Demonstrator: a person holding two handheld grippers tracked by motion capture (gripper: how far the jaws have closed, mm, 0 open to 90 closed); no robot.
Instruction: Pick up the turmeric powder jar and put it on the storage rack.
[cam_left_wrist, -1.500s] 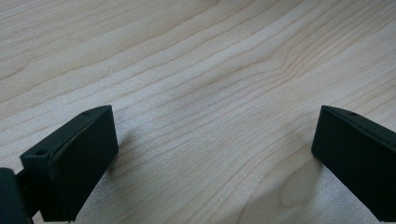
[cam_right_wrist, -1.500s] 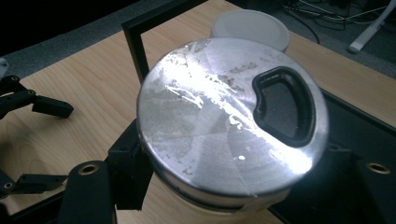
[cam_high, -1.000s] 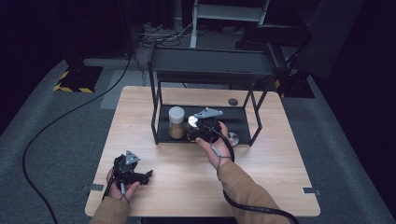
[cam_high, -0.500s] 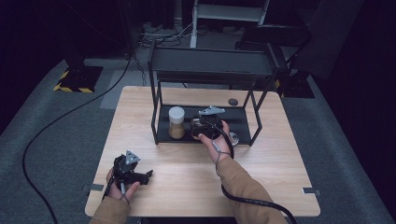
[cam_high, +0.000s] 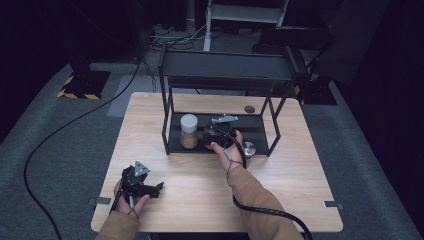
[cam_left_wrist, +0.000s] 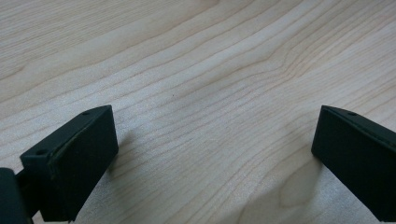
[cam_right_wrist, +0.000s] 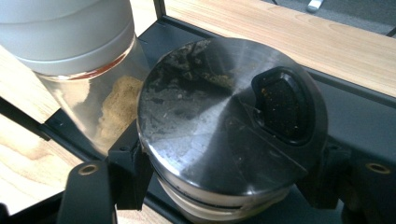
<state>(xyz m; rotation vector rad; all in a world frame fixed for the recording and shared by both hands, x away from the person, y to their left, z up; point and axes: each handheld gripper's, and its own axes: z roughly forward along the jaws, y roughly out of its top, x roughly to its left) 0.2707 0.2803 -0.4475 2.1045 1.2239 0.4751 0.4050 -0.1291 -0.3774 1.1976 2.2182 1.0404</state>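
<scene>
The right gripper (cam_high: 218, 134) reaches onto the lower shelf (cam_high: 255, 127) of the black metal rack (cam_high: 227, 67) standing at the far middle of the wooden bench (cam_high: 200, 175). Its fingers (cam_right_wrist: 123, 172) pinch a jar with a brushed-metal lid (cam_right_wrist: 231, 126): in the right gripper view one pad presses the jar's side at 8 o'clock and the other at 4 o'clock, just under the lid's rim. The lid carries a dark, oval shaker opening toward 2 o'clock, speckled with crumbs. Whether the jar's base rests on the shelf cannot be told.

Just beside this jar, at its 10 o'clock in that view, stands a glass spice jar with a white cap (cam_right_wrist: 65, 35), holding tan powder; it stands upright on the same shelf. In the high view it sits at 9 o'clock of the gripped jar.

A small round metal lid (cam_high: 248, 148) lies on the bench at the rack's near right leg, and a dark disc (cam_high: 249, 108) lies behind the rack.

The left gripper (cam_high: 142, 184) rests low over the bench at 7 o'clock, well apart from the rack, its fingers (cam_left_wrist: 77, 154) spread wide over bare wood.
</scene>
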